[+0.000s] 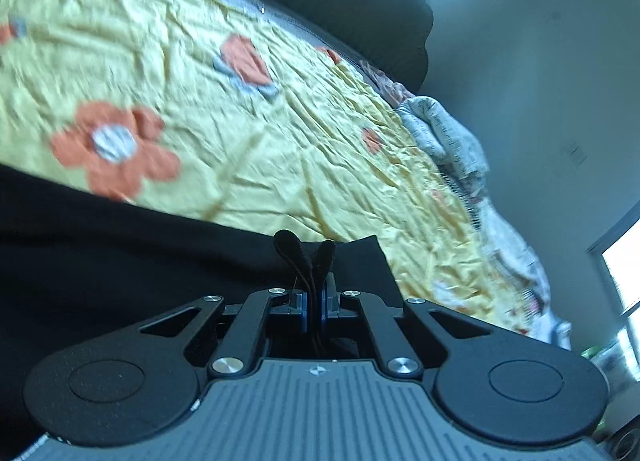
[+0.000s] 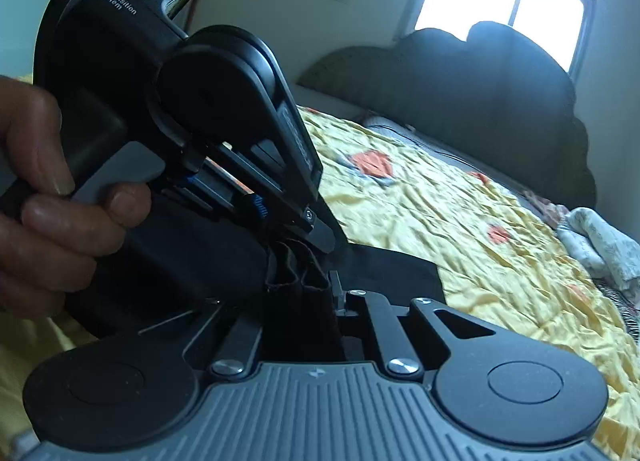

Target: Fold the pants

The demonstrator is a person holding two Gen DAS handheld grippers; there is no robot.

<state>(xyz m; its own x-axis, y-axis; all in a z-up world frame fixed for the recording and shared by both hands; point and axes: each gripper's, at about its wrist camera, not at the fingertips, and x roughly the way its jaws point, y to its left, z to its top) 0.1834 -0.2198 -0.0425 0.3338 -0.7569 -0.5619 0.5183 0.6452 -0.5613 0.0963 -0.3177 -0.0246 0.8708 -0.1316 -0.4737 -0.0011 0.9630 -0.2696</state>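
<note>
The black pants (image 1: 120, 245) lie at the near edge of the bed (image 1: 280, 149), whose yellow flowered cover stretches bare toward the dark headboard (image 2: 460, 73). The left gripper (image 1: 306, 257) and right gripper (image 2: 316, 281) are each clamped on bunched pants fabric, close together.

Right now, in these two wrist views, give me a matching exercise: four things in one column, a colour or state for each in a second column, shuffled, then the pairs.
Things:
1. pants
2. bedspread
3. headboard
4. left gripper

Colour or state:
A. yellow with orange flowers
B. dark, scalloped, under the window
C. jaws shut on black fabric
D. black, lying on the bed, an edge pinched

Pairs: 1-D, 2-A, 3-B, 4-C
</note>
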